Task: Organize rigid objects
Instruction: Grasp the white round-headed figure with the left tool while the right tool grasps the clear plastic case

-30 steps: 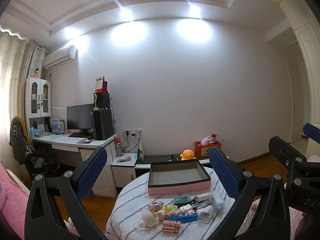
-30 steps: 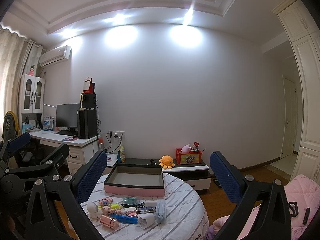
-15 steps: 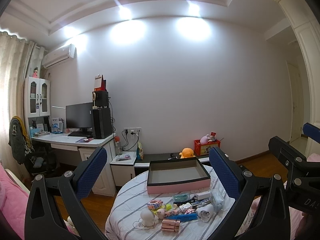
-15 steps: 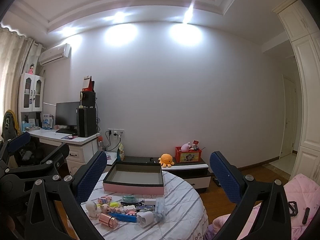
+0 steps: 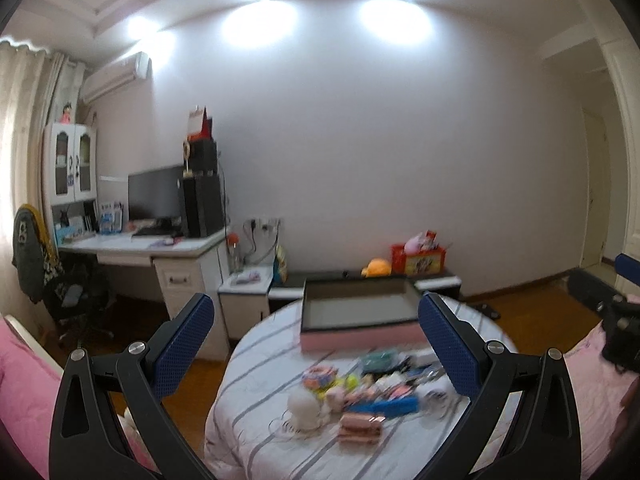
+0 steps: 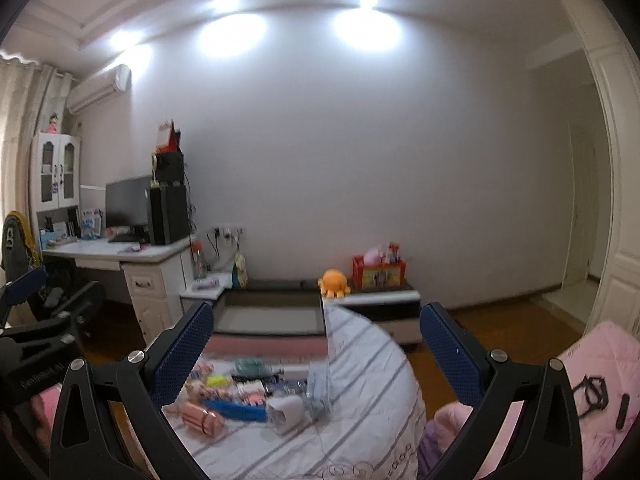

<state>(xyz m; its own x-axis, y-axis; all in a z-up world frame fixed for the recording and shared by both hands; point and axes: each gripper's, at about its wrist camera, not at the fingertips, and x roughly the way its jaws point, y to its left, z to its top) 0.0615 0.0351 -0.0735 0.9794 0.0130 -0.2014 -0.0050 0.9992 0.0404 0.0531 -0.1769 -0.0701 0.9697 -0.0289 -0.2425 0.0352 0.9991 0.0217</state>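
Note:
A round table with a striped white cloth (image 5: 256, 432) carries a pink-sided open box (image 5: 360, 320) at its far side and a heap of small objects (image 5: 360, 392) in front of it: a rose-gold cylinder (image 5: 360, 428), a white round item (image 5: 302, 406), a blue bar (image 5: 394, 406). The same box (image 6: 268, 324), rose-gold cylinder (image 6: 202, 420) and a white plug-like item (image 6: 286, 414) show in the right wrist view. My left gripper (image 5: 316, 344) is open and empty above the table. My right gripper (image 6: 316, 344) is open and empty too, beside the left one (image 6: 44, 312).
A white desk (image 5: 160, 256) with monitor and speakers stands at the left, a low cabinet (image 6: 376, 304) with an orange plush and red crate behind the table. Pink bedding (image 6: 600, 380) lies at the right. Wooden floor surrounds the table.
Both grippers have moved closer to the table and tilted down a little; the objects appear larger and blurred. Both stay open and empty.

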